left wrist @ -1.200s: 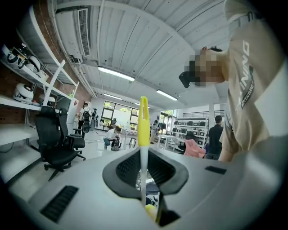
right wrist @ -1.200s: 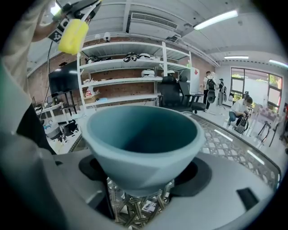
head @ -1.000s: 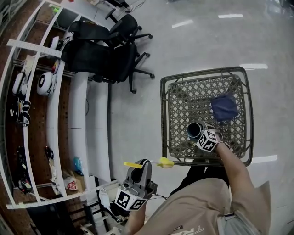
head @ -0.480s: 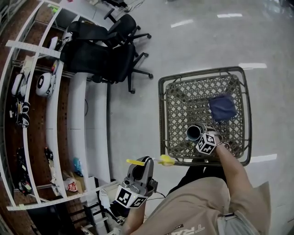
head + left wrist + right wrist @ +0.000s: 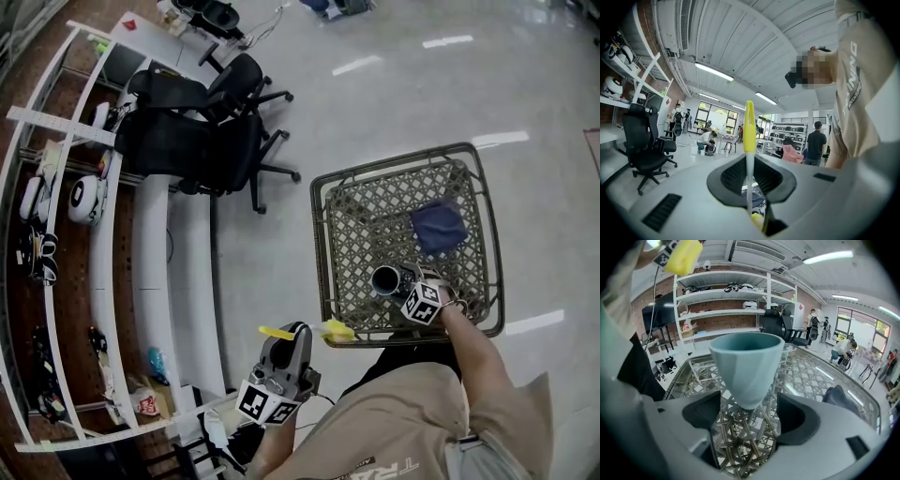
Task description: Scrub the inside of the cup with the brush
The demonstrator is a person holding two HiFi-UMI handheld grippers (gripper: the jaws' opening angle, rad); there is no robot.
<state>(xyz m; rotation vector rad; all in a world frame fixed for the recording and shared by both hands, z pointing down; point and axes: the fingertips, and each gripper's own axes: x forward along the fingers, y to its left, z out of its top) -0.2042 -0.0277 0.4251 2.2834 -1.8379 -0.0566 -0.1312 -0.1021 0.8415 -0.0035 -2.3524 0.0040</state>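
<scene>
Closest to you, your left gripper (image 5: 300,334) is shut tight on the brush (image 5: 336,330), pinching its thin pale stem. One yellow end sticks up past the jaws and the other hangs to the side. Gripping that far down gives you reach into a deep vessel, but I'd expect the stem to flex under load. The brush sits off the near edge of the table (image 5: 318,244), well apart from the cup (image 5: 746,362), so no scrubbing is under way yet.

Further out, your right gripper (image 5: 403,284) lies low over the woven top with its jaws spread wide on either side of the cup's narrow foot. A strip of weave shows on each side of that foot, so the jaws look to be around it rather than clamped. The cup stands upright near the table's front, mouth up, which leaves it open to a brush coming from above. I'd close in on it before scrubbing, since the tapered base looks easy to tip.

Beyond the cup a blue cloth (image 5: 438,228) lies on the weave, clear of both tools. Past the table are the black chairs (image 5: 202,141) and the shelves (image 5: 56,97).
</scene>
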